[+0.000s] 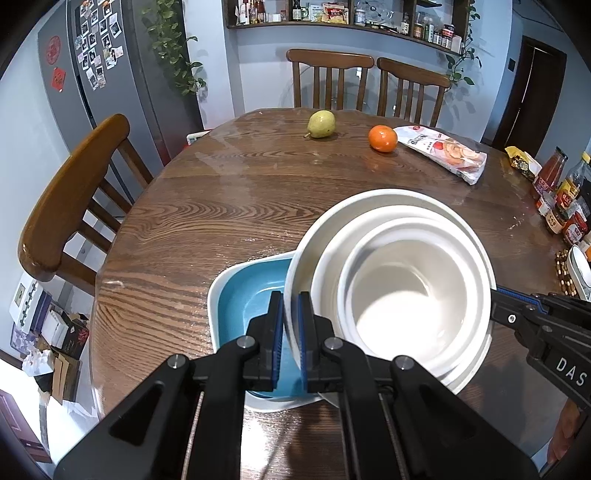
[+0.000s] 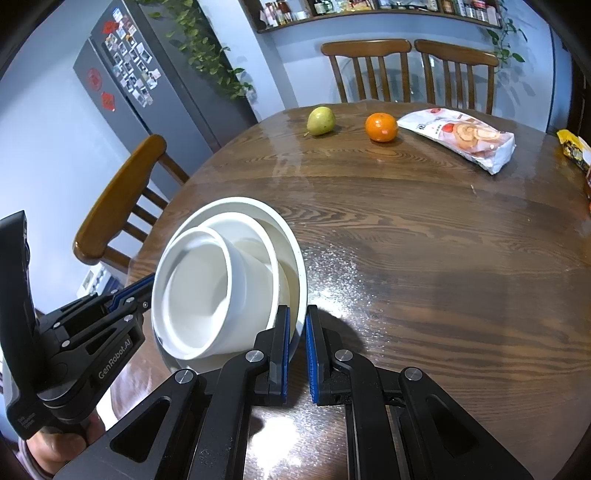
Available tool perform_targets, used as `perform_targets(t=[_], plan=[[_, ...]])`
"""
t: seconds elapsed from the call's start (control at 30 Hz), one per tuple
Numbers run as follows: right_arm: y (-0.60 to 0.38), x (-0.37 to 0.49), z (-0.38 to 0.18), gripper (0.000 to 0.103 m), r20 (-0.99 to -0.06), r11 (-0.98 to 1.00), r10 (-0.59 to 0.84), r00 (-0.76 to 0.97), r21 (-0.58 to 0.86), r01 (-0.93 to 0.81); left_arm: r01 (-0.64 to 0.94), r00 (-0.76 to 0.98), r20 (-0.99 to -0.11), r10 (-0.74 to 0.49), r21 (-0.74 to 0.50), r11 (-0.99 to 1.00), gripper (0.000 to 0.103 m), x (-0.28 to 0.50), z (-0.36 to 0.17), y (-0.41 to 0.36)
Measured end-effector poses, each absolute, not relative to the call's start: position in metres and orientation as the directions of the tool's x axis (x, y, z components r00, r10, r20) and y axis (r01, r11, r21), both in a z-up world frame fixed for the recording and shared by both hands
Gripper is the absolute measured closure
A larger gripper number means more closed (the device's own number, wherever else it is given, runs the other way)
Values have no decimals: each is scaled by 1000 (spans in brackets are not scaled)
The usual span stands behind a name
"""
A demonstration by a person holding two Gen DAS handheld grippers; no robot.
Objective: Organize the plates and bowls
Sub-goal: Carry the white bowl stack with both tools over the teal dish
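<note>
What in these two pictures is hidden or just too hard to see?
- Blue dish, left wrist view: largely covered by the white bowl stack and the left tongs; absent from the right wrist view.
- Shelf jar labels: too small.
- Yellow packet, right wrist view: cut off by the edge.

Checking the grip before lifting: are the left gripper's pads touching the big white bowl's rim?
Touching. The left wrist view shows the left gripper clamped on the big white bowl rim, both pads against it.

Round wooden table [image 1: 229, 206]: pear [image 1: 322, 124], orange [image 1: 382, 138], snack bag [image 1: 443, 152], blue dish [image 1: 245, 306].
</note>
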State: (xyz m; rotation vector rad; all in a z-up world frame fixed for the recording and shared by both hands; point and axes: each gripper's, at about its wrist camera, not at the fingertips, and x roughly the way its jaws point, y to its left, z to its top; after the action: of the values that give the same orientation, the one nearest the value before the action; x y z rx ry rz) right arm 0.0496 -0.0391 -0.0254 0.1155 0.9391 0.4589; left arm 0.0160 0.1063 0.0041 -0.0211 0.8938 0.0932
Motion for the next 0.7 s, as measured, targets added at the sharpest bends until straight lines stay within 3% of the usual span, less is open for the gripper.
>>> perform_targets(t=[0.7], plan=[[-12, 53, -30, 91, -759, 887, 443, 477, 293, -358, -130, 610, -787, 97, 22, 991, 101, 15, 1, 131]])
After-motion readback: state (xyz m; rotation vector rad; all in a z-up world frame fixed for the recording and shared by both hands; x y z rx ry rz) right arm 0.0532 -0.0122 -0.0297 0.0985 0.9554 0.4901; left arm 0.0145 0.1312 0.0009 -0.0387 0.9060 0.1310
